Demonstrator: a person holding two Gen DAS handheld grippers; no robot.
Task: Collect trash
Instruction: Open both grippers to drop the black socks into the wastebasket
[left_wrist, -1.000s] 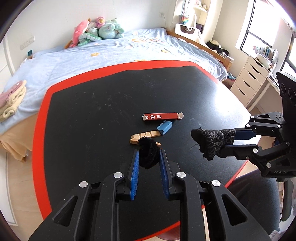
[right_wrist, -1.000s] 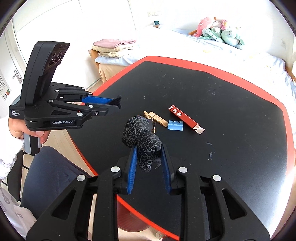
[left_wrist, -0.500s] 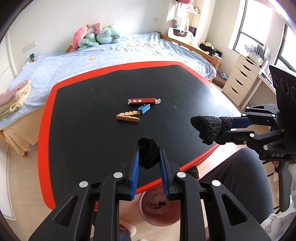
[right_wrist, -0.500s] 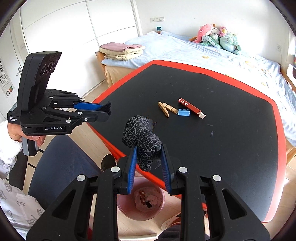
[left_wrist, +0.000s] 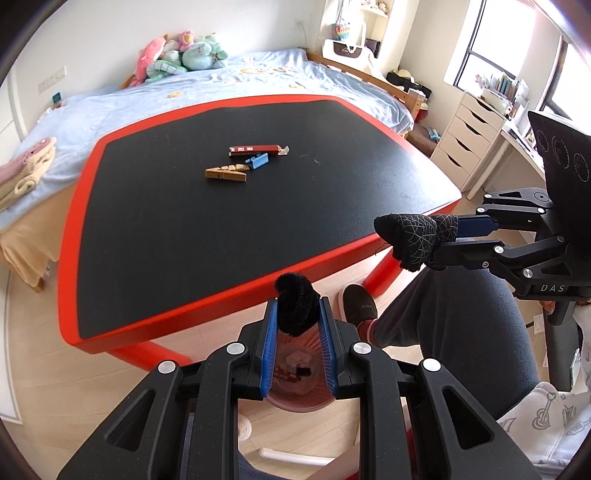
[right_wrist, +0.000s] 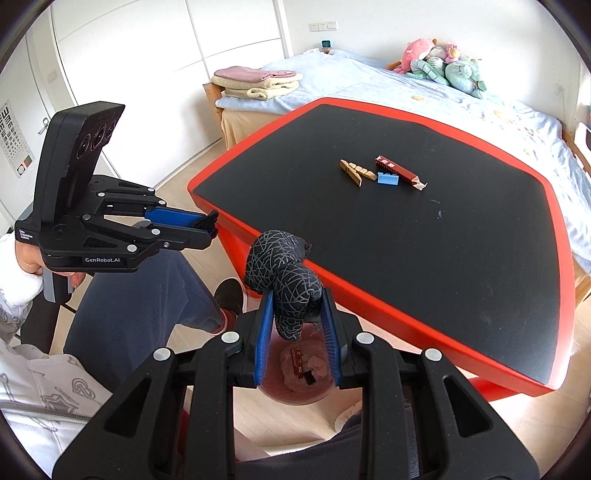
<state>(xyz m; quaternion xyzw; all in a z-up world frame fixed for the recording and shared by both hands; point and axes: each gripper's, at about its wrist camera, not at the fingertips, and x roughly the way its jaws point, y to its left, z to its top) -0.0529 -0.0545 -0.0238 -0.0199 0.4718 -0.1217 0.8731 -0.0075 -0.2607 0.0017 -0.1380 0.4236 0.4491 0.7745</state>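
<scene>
My left hand-held gripper (left_wrist: 297, 325) is clamped on a fuzzy black fabric wad (left_wrist: 295, 308); my right hand-held gripper (right_wrist: 297, 317) grips a black sock with a grey line pattern (right_wrist: 284, 273). Both hang off the black, red-rimmed desk (left_wrist: 192, 306) above a pink round waste bin (right_wrist: 295, 397) on the floor. At 12 o'clock on the desk lie wooden clothespins (left_wrist: 226, 173), a blue clip (left_wrist: 257, 161) and a red wrapper (left_wrist: 255, 149).

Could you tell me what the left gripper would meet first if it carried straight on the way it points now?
Probably the pink waste bin on the floor: it shows between the left gripper's fingers, behind the held black fuzzy wad, though depth is unclear.
</scene>
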